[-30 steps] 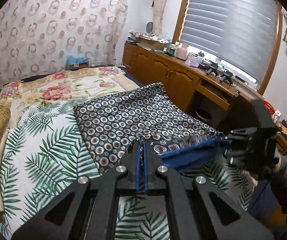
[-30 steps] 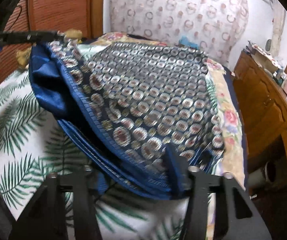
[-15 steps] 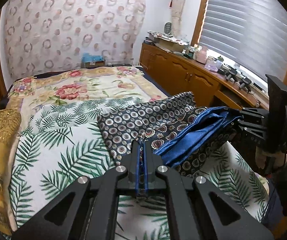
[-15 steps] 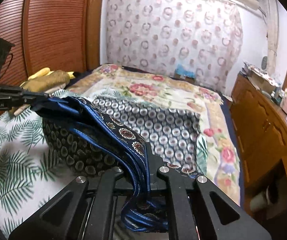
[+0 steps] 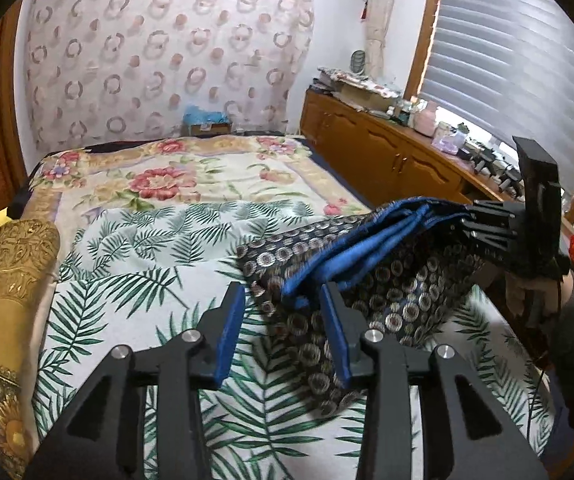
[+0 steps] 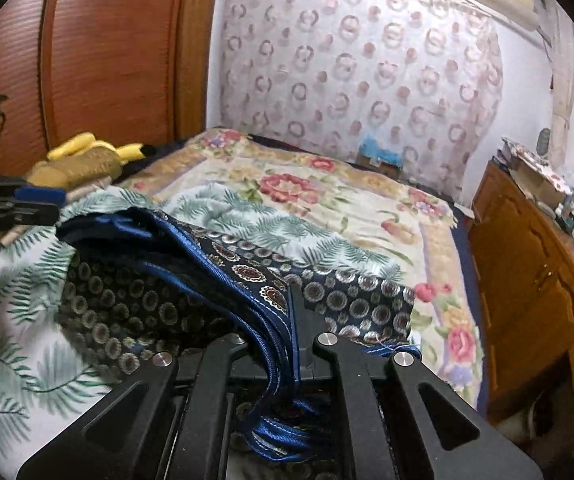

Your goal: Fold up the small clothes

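In the left wrist view, the left gripper [image 5: 283, 320] was seen with its jaws apart; they had just been opening, and nothing was pinched between the blue pads [image 5: 229, 330]. The cloth [image 5: 371, 280], dark with a ring pattern and a blue lining, was found just beyond and to the right of the open jaws, its lower part draped on the bed [image 5: 135, 264] and its upper edge lifted toward the right. That raised edge was gathered into the right gripper [image 5: 473, 222], which was seen from the side at the right of the picture, held by a hand [image 5: 527, 292]. The palm-leaf cover of the bed was exposed between and below the left jaws. A gold cushion [image 5: 3, 280] was seen at the left edge, and a wooden cabinet [image 5: 387, 156] along the wall under a window blind [image 5: 515, 64].

In the right wrist view, the right gripper [image 6: 293, 320] was seen clamped on the cloth [image 6: 167, 292]: several blue-edged layers were squeezed between the closed jaws and spilled back over the gripper's frame. From there the cloth was stretched leftward and downward onto the bed [image 6: 327, 208], one patterned corner lying flat to the right of the jaws. The left gripper [image 6: 43, 204] was seen at the far left, just beside the cloth's far edge, with its blue pads parted; contact with the cloth could not be made out. A patterned curtain [image 6: 367, 72] was hung behind the bed.
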Demonstrator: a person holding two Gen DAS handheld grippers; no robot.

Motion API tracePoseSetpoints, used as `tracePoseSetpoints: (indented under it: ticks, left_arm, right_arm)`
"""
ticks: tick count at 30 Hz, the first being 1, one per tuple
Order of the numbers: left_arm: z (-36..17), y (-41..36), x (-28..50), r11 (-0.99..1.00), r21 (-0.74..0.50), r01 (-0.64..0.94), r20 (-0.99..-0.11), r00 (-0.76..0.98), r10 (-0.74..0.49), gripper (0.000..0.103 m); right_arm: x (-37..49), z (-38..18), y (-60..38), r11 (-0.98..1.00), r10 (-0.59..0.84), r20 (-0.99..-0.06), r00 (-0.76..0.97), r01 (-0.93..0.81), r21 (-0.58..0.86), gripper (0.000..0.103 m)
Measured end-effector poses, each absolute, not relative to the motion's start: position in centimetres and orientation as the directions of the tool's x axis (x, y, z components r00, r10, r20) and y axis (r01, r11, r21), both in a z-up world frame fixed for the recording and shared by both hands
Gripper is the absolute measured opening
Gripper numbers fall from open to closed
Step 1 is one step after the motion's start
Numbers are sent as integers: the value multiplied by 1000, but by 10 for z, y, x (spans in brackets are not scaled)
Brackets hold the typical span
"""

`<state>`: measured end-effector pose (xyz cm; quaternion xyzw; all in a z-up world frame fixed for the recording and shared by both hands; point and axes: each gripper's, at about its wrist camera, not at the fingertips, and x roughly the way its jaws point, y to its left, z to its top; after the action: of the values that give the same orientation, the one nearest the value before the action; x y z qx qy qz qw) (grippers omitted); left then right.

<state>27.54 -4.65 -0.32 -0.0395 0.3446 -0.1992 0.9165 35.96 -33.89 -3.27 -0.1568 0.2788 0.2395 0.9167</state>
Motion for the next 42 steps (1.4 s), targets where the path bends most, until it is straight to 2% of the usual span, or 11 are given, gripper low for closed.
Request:
tracePoseSetpoints:
  ticks: [5,6,7,11,12,15,19,26,35,42]
  left_arm:
    - [-21,-49,297,920,-201,335,-661,647,-380,37]
    - [-24,-52,302,922,-190,336,-670,642,-372,37]
    - [-29,-55,310,926,-169,337,-683,637,-357,37]
    - [-42,-61,331,930,-157,333,-712,614,-340,37]
    - [-45,-62,336,930,-159,331,-717,609,-339,37]
    - [-53,-64,350,929,-176,325,-730,590,-344,37]
    - [-60,-68,362,924,-189,332,-744,566,-355,37]
    - [-69,-81,379,915,-191,355,-768,527,-365,38]
    - [-72,-85,385,914,-191,358,-767,527,-366,39]
    - [-72,-85,388,915,-192,355,-767,528,-366,40]
  right_arm:
    - [393,-46,-339,862,296,-644,705,-488,-138,4]
    - [399,-48,-339,867,283,-651,705,-478,-140,9]
    - [402,-49,-340,873,264,-652,710,-463,-151,20]
    - [404,-39,-347,910,185,-613,768,-370,-188,38]
    - [401,-33,-351,918,179,-595,784,-350,-185,49]
    - [391,-19,-364,928,180,-566,805,-329,-173,55]
    - [378,-17,-379,935,176,-566,806,-317,-160,68]
    - [384,-54,-405,955,130,-657,743,-272,-120,69]
    - [405,-84,-416,955,207,-740,639,-298,9,69]
    - [413,-90,-418,947,263,-750,607,-310,81,69]
